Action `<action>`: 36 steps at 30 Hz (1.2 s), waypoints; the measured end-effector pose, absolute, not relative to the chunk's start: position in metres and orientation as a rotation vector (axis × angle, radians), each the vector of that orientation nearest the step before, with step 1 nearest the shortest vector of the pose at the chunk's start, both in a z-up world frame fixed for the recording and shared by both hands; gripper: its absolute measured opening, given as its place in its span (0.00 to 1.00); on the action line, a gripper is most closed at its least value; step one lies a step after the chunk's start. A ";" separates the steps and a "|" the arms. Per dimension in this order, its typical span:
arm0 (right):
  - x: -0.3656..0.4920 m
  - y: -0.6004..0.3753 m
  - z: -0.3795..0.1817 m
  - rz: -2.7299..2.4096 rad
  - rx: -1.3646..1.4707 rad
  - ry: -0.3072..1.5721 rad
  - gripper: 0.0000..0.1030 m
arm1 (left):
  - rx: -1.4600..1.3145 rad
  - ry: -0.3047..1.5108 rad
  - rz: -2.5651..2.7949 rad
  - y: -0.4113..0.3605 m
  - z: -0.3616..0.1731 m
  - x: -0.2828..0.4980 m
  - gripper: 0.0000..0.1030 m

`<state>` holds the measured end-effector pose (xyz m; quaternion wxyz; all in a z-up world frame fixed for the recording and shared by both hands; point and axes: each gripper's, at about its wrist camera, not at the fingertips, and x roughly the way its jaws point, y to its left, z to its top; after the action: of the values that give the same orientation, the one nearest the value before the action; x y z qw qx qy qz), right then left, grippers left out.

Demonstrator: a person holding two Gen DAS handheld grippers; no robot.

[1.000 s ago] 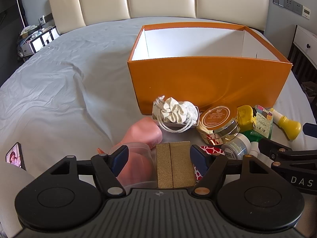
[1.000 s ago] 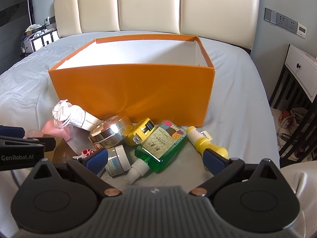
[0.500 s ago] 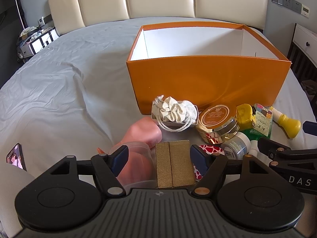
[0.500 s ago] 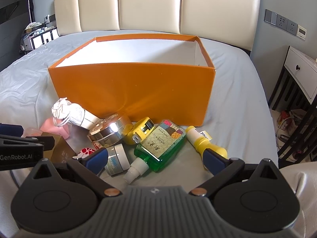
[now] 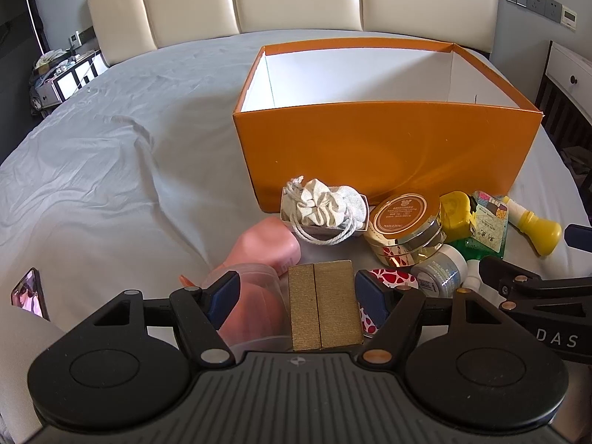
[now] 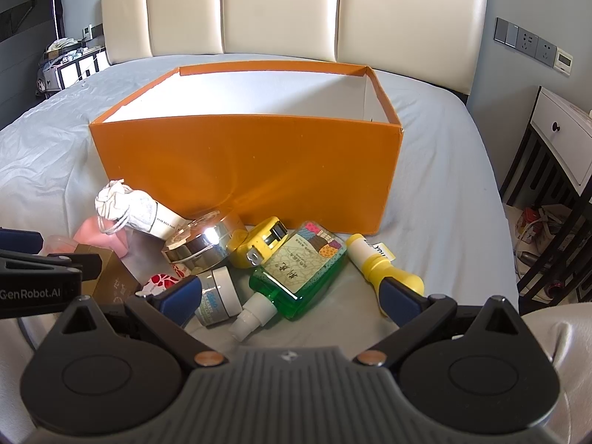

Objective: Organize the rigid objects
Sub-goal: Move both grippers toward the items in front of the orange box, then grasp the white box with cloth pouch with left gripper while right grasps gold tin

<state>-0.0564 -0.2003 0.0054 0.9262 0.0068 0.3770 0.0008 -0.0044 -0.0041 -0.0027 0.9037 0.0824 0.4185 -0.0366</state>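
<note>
grippers [image 5: 296, 296] [image 6: 292, 296] agape — orange box [image 5: 384, 148] beyond

Barely anything differs from a second ago. In the right wrist view the whole scene sits a shade further toward 10 o'clock. The open orange cardboard box [image 6: 244, 170] and the white drawstring cloth pouch [image 6: 111, 199] have crept that way together. In the left wrist view the same box [image 5: 384, 155] has edged slightly toward 9 o'clock. No item has shifted against its neighbours.
</note>
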 end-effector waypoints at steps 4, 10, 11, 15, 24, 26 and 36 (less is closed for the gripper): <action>-0.056 -0.201 0.005 0.002 0.016 0.782 0.97 | 0.163 0.876 -0.097 -0.004 -0.003 -0.004 0.80; -0.048 -0.199 0.002 0.016 -0.001 0.839 0.79 | 0.136 0.888 -0.186 -0.005 -0.001 -0.001 0.65; -0.046 -0.199 0.001 0.016 -0.004 0.856 0.74 | 0.117 0.890 -0.208 -0.004 0.000 0.000 0.64; -0.037 -0.200 0.003 0.054 0.030 0.891 0.73 | 0.022 0.917 -0.218 0.000 0.003 0.014 0.66; 0.009 -0.188 0.004 0.118 0.118 0.917 0.67 | -0.144 0.941 -0.142 0.014 -0.001 0.053 0.79; 0.019 -0.185 0.001 0.129 0.141 0.920 0.69 | -0.181 0.955 -0.135 0.018 -0.007 0.060 0.79; 0.054 -0.172 -0.031 0.160 0.141 1.010 0.86 | -0.213 0.919 -0.142 0.018 -0.027 0.078 0.83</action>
<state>0.0541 -0.1723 -0.0306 0.8697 0.0675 0.4829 0.0764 0.0783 0.0182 -0.0267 0.8885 -0.1024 0.4421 -0.0683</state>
